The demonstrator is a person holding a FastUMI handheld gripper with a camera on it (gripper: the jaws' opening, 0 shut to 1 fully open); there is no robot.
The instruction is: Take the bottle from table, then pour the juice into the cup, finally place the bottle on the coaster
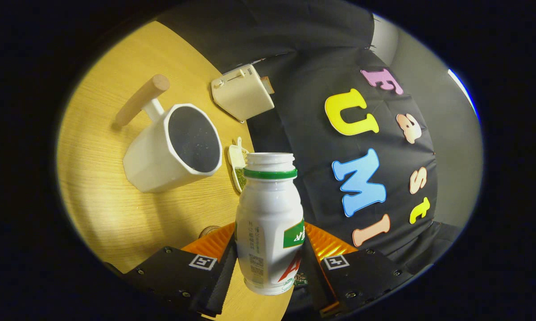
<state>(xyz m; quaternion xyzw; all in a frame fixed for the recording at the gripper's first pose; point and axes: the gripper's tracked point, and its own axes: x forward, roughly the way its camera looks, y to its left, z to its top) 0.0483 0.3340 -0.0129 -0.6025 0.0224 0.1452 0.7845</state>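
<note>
The gripper (268, 261) clamps one uncapped bottle (269, 223), both fingers pressing its sides, out near the table (103, 200) edge. One cup (172, 149) sits beyond, bare tabletop around it, one toaster (242, 92) farther back.

Light wooden table (103, 196) with a rounded edge, black cloth wall (303, 89) behind, grey wall (455, 133) beyond

table (103, 187): light wood, round-edged | on it: white cup (172, 149), cream toaster (242, 92), small white dish (237, 164)
</note>
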